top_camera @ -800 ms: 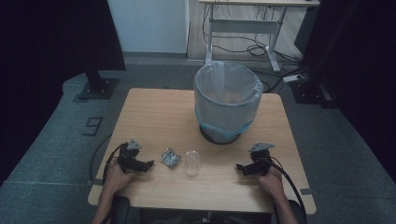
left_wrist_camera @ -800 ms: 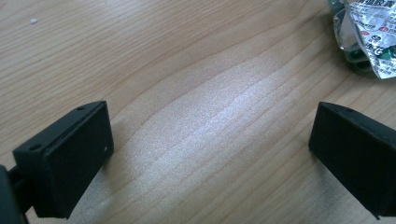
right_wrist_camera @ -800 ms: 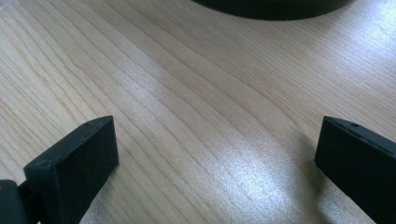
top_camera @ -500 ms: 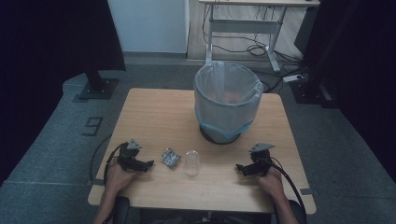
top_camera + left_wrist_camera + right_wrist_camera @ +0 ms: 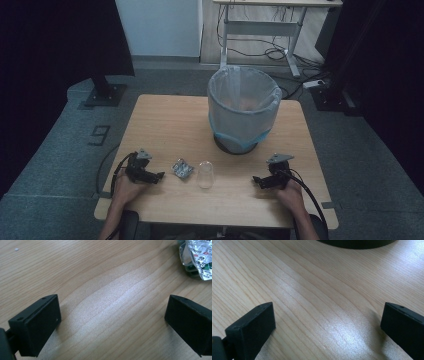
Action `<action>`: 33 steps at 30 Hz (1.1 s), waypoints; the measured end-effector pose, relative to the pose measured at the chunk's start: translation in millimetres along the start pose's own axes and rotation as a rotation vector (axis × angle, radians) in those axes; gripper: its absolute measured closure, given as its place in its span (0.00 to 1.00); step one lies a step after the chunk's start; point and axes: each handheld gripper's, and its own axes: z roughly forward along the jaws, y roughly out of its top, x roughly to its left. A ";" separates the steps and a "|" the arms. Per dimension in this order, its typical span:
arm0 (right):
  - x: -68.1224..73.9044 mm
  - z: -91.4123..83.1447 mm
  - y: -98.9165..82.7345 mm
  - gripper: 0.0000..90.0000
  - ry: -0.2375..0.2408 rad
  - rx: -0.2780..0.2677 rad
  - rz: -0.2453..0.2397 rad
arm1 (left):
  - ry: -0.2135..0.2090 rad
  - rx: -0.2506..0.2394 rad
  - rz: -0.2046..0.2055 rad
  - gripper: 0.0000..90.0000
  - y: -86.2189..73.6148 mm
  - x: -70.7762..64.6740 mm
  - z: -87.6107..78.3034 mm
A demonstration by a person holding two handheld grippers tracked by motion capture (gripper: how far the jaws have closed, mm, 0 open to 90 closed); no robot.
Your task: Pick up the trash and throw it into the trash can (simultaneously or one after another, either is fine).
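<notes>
table (image 5: 165, 125): pale wood, fine grain, smooth with soft sheen
my gripper jaws: matt black plastic
packet (image 5: 197, 258): crinkled shiny foil
cup (image 5: 204, 173): clear plastic
bin (image 5: 243, 111): thin translucent plastic liner

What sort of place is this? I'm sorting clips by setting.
Probably a lab or studio recording space: a lone wooden table on grey carpet, black curtains at the sides, and a height-adjustable desk with loose cables behind.

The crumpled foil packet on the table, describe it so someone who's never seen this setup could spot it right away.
Start at the bin lined with a clear bag on the wooden table. Nearer the person, between the left gripper and a clear plastic cup, lies the foil packet. It is flat, silvery and crinkled, unlike the smooth see-through cup.
</notes>
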 end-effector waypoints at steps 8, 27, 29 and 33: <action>0.5 -0.3 -0.4 0.00 -0.001 -0.001 0.000 | -0.027 0.010 0.025 0.03 2.5 -7.5 -2.0; 1.1 -0.9 -1.0 0.00 0.000 -0.001 0.000 | -0.094 -0.011 0.106 0.00 18.7 -41.8 1.7; 1.1 -0.9 -1.0 0.00 0.000 -0.001 0.000 | -0.105 -0.016 0.115 0.00 20.8 -45.6 2.5; 1.1 -0.9 -1.0 0.00 -0.001 -0.001 0.000 | -0.115 -0.025 0.127 0.00 25.2 -53.1 5.2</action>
